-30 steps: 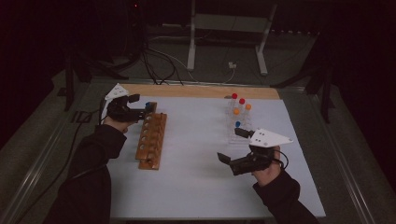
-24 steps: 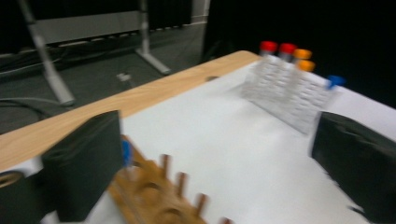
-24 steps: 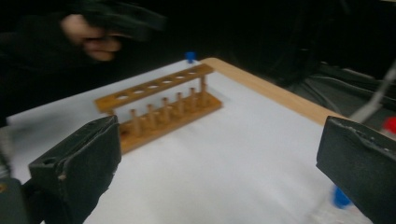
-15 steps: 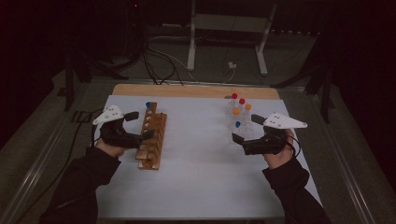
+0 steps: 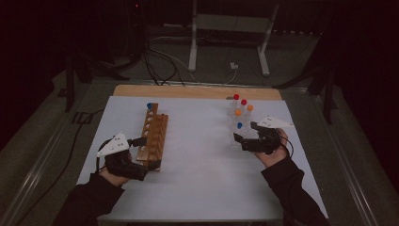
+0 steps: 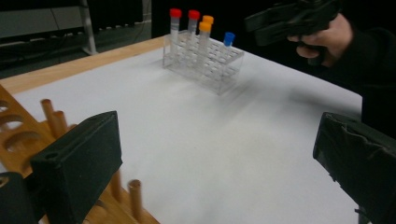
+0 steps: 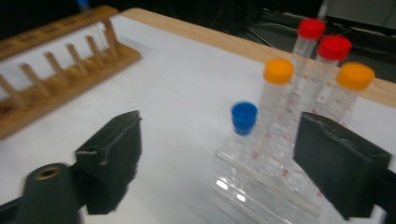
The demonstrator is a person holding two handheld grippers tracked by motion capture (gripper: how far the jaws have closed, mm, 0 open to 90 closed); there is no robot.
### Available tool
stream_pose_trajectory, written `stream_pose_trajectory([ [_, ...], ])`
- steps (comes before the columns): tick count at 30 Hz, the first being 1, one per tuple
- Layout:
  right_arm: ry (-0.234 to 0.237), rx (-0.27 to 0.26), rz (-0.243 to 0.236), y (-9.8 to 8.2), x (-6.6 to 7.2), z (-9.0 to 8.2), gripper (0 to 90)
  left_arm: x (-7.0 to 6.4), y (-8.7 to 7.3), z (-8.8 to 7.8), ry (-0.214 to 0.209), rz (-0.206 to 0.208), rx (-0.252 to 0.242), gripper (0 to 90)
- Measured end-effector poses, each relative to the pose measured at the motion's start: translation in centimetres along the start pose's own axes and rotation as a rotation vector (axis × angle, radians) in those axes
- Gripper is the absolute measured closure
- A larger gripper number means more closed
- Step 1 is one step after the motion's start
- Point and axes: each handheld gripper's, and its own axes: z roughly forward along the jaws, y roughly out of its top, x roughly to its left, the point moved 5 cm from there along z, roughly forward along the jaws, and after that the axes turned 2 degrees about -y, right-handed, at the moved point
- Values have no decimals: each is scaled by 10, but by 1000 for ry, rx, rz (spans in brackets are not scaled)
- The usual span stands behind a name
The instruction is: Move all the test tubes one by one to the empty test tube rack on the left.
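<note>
A clear rack (image 5: 234, 128) at the right holds tubes with red, orange and blue caps. My right gripper (image 5: 242, 135) sits at its near side. Its jaws have just been closing, and the blue-capped tube (image 7: 244, 117) stands between them untouched, so the right gripper (image 7: 224, 163) is open. A wooden rack (image 5: 154, 135) lies at the left, one blue-capped tube (image 5: 149, 106) upright at its far end. My left gripper (image 5: 147, 156) is at that rack's near end, open wide. In the left gripper view my left gripper (image 6: 219, 172) has nothing between its jaws.
A white sheet (image 5: 197, 155) covers the table, with a wooden strip (image 5: 188, 92) along its far edge. Cables and a metal stand (image 5: 230, 28) lie on the dark floor beyond. Between the two racks the sheet is bare.
My left hand has drawn back from the wooden rack's far end to its near end, leaving a blue-capped tube there. My right hand has moved forward to the clear rack.
</note>
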Motion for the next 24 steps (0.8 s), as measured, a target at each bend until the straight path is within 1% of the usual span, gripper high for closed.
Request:
stream_pose_trajectory([
  [2,-17,24,0,-5,-2,5,196,-3,-2,1,0,11,7,20],
  [3,-21,30,4,-7,-3,7,221,-4,-2,1,-8,12,8,21],
  [6,-42,56,15,-12,-7,13,323,-6,-5,1,-12,11,9,20],
  [7,-49,63,20,-13,-8,15,359,-6,-6,1,-6,11,12,20],
  [9,-52,74,26,-14,-10,18,427,-5,-8,1,-11,7,16,20],
  [10,-53,79,30,-14,-11,19,451,-5,-9,2,-5,7,17,21],
  [13,-47,100,24,-15,-13,23,551,-4,-11,2,-5,3,23,20],
  [14,-47,103,16,-14,-13,24,564,-4,-11,2,-9,4,27,20],
  [17,-50,117,17,-14,-13,29,616,-4,-12,3,-14,2,33,20],
  [19,-54,126,14,-13,-13,32,664,-4,-13,4,-8,3,36,21],
  [23,-67,146,14,-12,-12,37,698,-3,-15,4,-6,12,44,20],
  [24,-62,146,14,-12,-12,37,705,-3,-15,4,-4,9,44,21],
])
